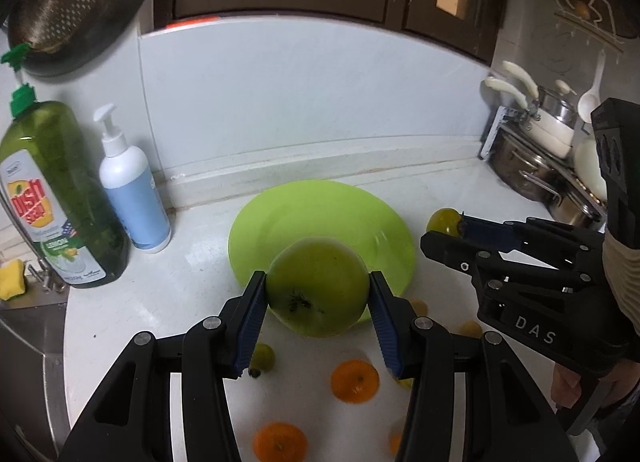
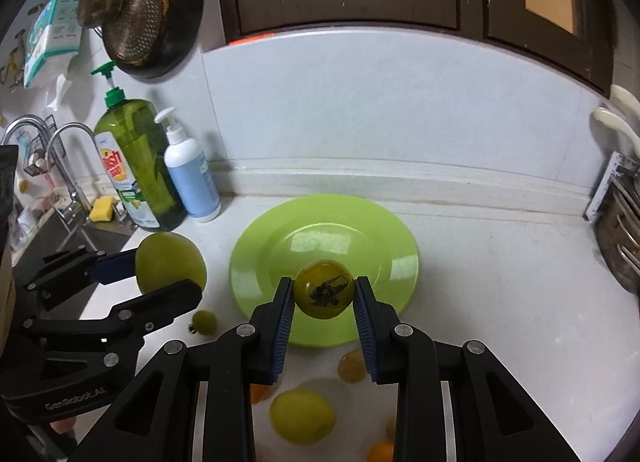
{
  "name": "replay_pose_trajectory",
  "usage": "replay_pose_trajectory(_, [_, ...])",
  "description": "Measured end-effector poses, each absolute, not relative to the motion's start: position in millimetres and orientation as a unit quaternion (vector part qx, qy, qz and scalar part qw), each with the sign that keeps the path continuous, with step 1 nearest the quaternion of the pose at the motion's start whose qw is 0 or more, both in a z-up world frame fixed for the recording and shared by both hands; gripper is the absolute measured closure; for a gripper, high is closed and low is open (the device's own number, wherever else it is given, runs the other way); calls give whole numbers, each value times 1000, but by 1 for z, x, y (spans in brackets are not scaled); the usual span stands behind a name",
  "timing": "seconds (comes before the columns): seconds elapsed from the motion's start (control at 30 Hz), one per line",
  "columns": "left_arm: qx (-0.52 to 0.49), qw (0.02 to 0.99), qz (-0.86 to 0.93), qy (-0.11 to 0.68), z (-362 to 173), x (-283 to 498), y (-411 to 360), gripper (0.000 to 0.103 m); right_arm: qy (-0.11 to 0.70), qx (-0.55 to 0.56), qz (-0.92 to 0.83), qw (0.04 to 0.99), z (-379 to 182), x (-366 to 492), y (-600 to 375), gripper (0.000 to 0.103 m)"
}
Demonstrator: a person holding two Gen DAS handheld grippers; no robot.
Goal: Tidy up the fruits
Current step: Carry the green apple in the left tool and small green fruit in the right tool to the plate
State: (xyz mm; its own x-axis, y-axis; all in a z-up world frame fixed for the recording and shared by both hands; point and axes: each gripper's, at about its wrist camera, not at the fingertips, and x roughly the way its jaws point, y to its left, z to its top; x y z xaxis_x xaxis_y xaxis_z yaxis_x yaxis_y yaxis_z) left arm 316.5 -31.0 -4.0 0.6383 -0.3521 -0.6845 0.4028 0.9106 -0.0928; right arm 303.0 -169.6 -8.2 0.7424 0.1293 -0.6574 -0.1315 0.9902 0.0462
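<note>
left claw (image 1: pixel 317 294): clamped on a big round pale-green apple-like fruit (image 1: pixel 318 286), blue pads on both flanks, dried calyx end facing the camera; held off the desk at the near rim of the plate.
right claw (image 2: pixel 324 290): clamped on a small olive-green tomato-like fruit (image 2: pixel 324 288) with a dark dried stem star, held above the near half of the plate.
target: round lime-green glossy plate (image 2: pixel 320 222) on the white desk (image 2: pixel 500 282); nothing on it yet.
loose fruit: small orange mandarins (image 1: pixel 355 380), a yellow-green round fruit (image 2: pixel 302 416) and a small green one (image 2: pixel 204 321) lie on the desk near the plate; those at the bottom edge are blurred, probably more citrus.
clutter: green dish-soap bottle (image 1: pixel 60 198) and white-blue pump bottle (image 1: pixel 132 194), left of the plate and apart from it.
step: carry both fruits over the plate and set them down.
how: lower each until it touches the plate before opening; round fruit likely rolls, so release low, towards the middle, one claw at a time, big fruit left, small right, claws kept from colliding.
risk: dropping at the sloped rim sends it onto the desk.
</note>
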Motion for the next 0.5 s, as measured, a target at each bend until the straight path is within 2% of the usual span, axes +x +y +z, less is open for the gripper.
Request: replay_pose_trajectory(0.5, [52, 879, -210, 424, -50, 384, -44, 53, 417, 3, 64, 907, -57, 365, -184, 72])
